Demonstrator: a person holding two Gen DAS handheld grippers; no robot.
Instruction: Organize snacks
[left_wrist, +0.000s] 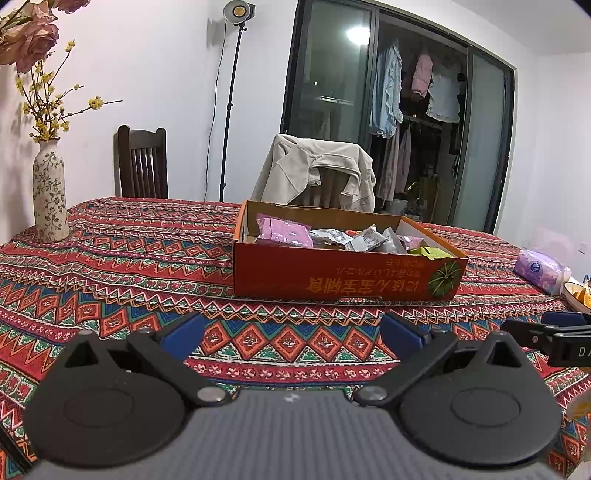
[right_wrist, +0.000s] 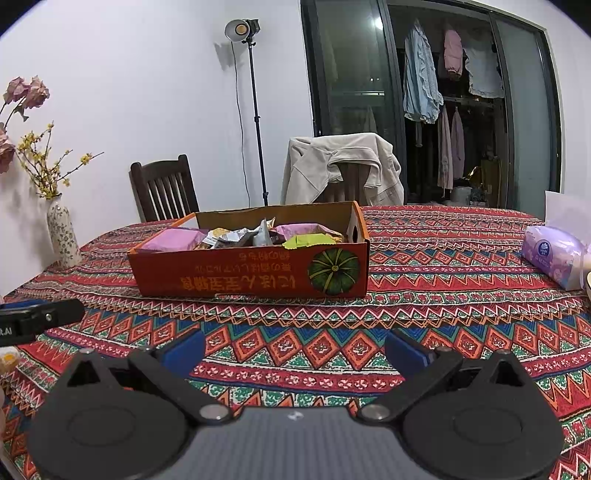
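Observation:
A shallow red-orange cardboard box (left_wrist: 343, 275) with a pumpkin picture stands on the patterned tablecloth; it also shows in the right wrist view (right_wrist: 251, 275). It holds several snack packets: pink ones (left_wrist: 284, 232), silver ones (left_wrist: 364, 238) and a yellow-green one (right_wrist: 310, 240). My left gripper (left_wrist: 291, 334) is open and empty, low over the cloth in front of the box. My right gripper (right_wrist: 293, 349) is open and empty, also in front of the box. Each gripper shows at the edge of the other's view.
A flowered vase (left_wrist: 48, 192) with yellow twigs stands at the table's far left. A purple tissue pack (right_wrist: 554, 256) lies at the right, with a plate of food (left_wrist: 580, 295) beside it. Two chairs stand behind the table, one draped with a beige jacket (left_wrist: 317, 170).

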